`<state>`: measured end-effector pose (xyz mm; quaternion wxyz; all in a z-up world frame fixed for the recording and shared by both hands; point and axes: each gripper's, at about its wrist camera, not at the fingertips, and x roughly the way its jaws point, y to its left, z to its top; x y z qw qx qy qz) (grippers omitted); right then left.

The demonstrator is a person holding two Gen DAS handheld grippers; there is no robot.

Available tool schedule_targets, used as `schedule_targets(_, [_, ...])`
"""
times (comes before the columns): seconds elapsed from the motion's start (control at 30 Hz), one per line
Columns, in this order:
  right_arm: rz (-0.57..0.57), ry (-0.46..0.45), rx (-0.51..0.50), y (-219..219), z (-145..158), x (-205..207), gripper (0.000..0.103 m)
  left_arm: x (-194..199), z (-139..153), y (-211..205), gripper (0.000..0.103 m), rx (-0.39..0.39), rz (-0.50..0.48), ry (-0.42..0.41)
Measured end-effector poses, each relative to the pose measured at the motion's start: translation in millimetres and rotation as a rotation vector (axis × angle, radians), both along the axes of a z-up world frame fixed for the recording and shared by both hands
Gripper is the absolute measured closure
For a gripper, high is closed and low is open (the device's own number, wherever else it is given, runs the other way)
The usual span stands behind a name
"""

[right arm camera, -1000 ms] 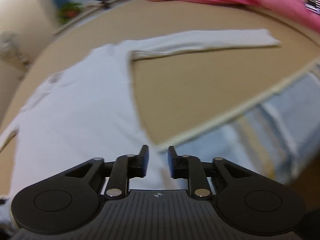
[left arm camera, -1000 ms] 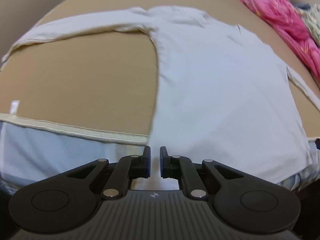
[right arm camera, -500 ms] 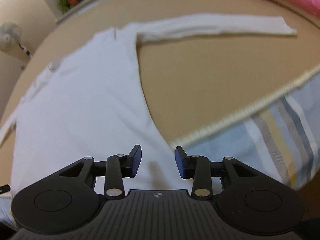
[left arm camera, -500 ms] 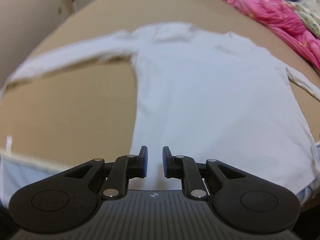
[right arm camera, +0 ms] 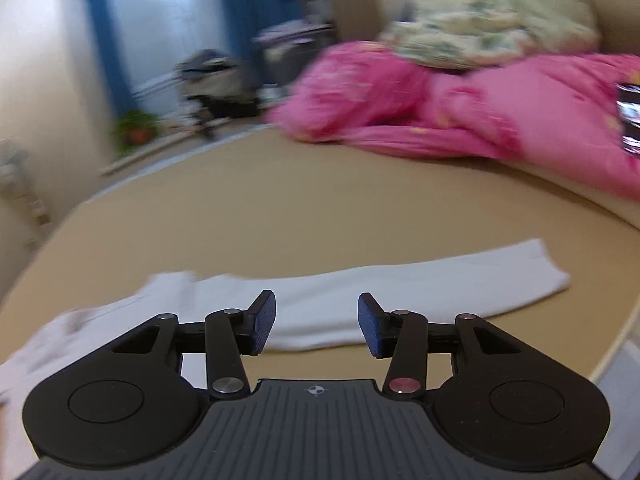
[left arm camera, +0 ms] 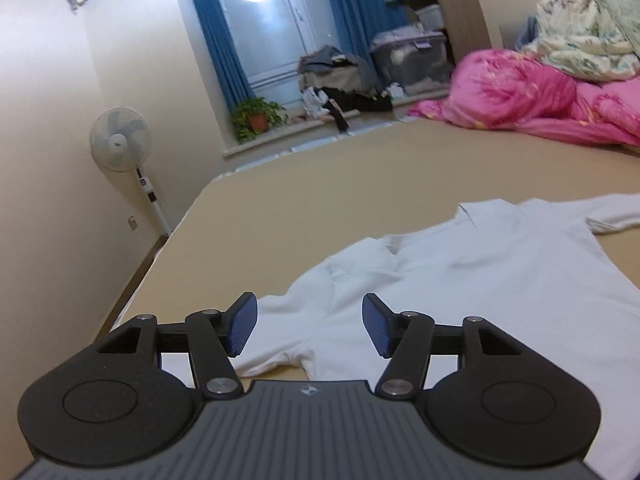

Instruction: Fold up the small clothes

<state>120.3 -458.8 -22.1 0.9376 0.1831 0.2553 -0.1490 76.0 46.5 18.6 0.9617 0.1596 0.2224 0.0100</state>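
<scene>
A white long-sleeved shirt lies spread flat on the tan bed, its collar toward the far side and a sleeve stretched out to either hand. The left tongs hang above the shirt's near sleeve and shoulder, their blue pads standing well apart with nothing gripped between them; their jaws have just been opening. In the right wrist view the other sleeve runs straight across the bed to its cuff at the right, and the right tongs hover over the middle of it, likewise parted and empty, the jaws having just been opening, though a little less wide than the left pair. Whether either pair touches the cloth I cannot tell; the pads appear clear of it. That view is blurred. Beyond the shirt, at the far side of the bed, a pink quilt lies heaped with a pale floral quilt piled on top of it. Against the left wall stands a white pedestal fan, and by the window, framed with blue curtains, sits a potted plant on the sill.
</scene>
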Motion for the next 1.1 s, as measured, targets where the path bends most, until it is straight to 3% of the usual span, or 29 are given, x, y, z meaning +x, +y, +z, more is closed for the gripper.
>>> schedule_targets(0.07, [-0.054, 0.129, 0.076, -23.9, -28.6, 17.2, 0.056, 12.7, -29.1, 2.8, 0.039, -0.015, 0.034, 0.023])
schedule_targets(0.13, [-0.117, 0.109, 0.2, -45.3, -39.0, 23.5, 0.057, 32.1, -54.4, 2.4, 0.041, -0.022, 0.074, 0.159])
schedule_targets(0.17, [-0.143, 0.102, 0.241, -54.2, -44.0, 26.4, 0.057, 40.4, -57.1, 1.0, 0.041, -0.067, 0.072, 0.2])
schedule_targets(0.2, [-0.169, 0.106, 0.264, -63.5, -48.7, 28.2, 0.057, 44.6, -56.1, -0.5, 0.038, -0.125, 0.05, 0.188])
schedule_targets(0.23, [-0.2, 0.116, 0.276, -72.7, -54.6, 31.6, 0.057, 48.9, -56.2, -4.9, 0.037, -0.135, 0.038, 0.164])
schedule_targets(0.33, [-0.282, 0.115, 0.321, -96.6, -69.6, 36.1, 0.057, 62.1, -66.3, -16.9, 0.032, -0.073, 0.041, 0.13])
schedule_targets(0.47, [-0.39, 0.092, 0.377, -124.4, -93.7, 25.4, 0.056, 76.2, -81.7, -11.9, 0.032, -0.182, 0.005, 0.286])
schedule_targets(0.7, [-0.524, 0.0, 0.509, -161.4, -134.3, 28.4, 0.056, 83.8, -93.7, -8.7, 0.032, -0.17, 0.007, 0.348])
schedule_targets(0.83, [-0.563, -0.036, 0.482, -165.3, -141.3, 34.0, 0.057, 85.2, -99.4, -4.6, 0.031, -0.15, 0.042, 0.392])
schedule_targets(0.87, [-0.574, -0.039, 0.468, -164.7, -140.8, 36.0, 0.066, 85.6, -101.1, -3.4, 0.03, -0.142, 0.051, 0.396])
schedule_targets(0.9, [-0.58, -0.036, 0.455, -163.3, -140.7, 37.7, 0.095, 86.0, -101.2, -1.7, 0.03, -0.14, 0.057, 0.397])
schedule_targets(1.0, [-0.6, -0.048, 0.367, -149.8, -127.7, 41.6, 0.099, 88.7, -100.0, 4.8, 0.03, -0.141, 0.085, 0.401])
schedule_targets(1.1, [-0.54, -0.092, 0.151, -113.3, -84.6, 64.8, 0.099, 90.8, -95.7, 13.5, 0.029, -0.149, 0.119, 0.409])
